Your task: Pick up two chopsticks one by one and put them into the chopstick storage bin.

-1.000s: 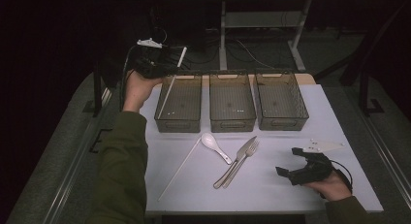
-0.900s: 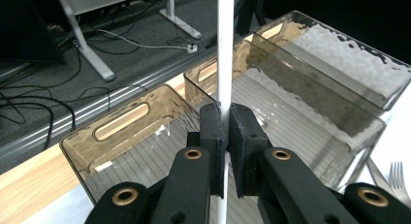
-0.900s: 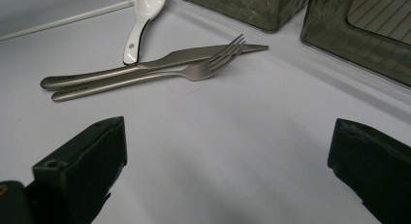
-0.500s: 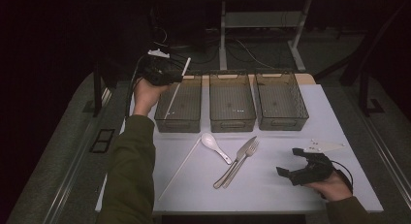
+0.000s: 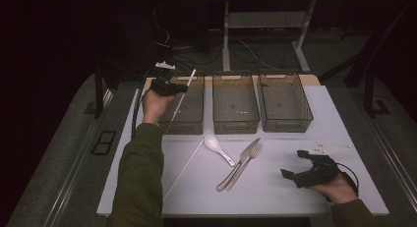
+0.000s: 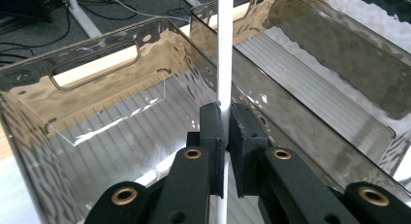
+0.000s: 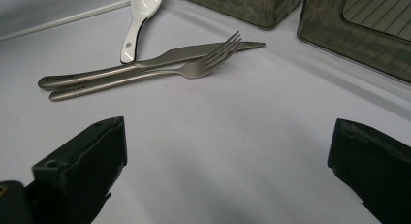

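White chopstick (image 6: pixel 224 49) held above the left bin (image 5: pixel 189 120).

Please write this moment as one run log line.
left tongs: shut on white chopstick, above left bin | right tongs: open, on table

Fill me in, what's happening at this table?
A person is sorting utensils into bins. The left claw is shut on a white chopstick, holding it over the leftmost bin of three. The right claw rests open on the table, holding nothing. A second chopstick, a white spoon, a knife and a fork lie on the table.
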`<act>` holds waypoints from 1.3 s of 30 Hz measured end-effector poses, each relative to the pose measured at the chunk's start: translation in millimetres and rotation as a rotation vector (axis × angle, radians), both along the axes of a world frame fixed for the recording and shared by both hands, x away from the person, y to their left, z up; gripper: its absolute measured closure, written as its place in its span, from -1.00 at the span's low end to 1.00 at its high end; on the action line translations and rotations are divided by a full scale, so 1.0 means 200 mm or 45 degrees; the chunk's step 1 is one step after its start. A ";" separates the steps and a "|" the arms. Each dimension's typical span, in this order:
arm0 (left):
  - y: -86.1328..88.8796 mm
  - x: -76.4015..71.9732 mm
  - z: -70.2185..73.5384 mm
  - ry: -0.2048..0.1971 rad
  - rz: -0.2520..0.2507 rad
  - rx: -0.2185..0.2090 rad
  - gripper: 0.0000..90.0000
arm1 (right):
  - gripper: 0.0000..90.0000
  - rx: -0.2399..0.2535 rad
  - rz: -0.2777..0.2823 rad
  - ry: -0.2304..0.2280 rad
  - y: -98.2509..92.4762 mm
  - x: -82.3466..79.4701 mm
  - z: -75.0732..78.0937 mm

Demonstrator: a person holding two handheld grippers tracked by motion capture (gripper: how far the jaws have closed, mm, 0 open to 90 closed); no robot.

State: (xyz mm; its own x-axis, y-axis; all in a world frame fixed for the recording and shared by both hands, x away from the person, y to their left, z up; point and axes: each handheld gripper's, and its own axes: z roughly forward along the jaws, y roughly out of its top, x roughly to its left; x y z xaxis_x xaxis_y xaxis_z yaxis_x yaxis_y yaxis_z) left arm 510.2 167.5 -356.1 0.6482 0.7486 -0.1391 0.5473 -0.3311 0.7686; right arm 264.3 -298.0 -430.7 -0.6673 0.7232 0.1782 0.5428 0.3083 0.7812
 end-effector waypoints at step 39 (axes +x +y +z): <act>-0.09 -0.11 -0.01 0.010 -0.020 0.009 0.36 | -0.99 0.001 0.005 -0.017 -0.01 0.01 0.00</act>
State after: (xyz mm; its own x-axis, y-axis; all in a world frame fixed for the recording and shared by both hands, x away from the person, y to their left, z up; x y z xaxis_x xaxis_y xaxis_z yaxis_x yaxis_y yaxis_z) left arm 487.9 149.4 -358.4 0.6589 0.7394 -0.1387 0.5478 -0.3452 0.7621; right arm 266.1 -300.7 -430.9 -0.6724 0.7205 0.1694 0.5309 0.3100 0.7887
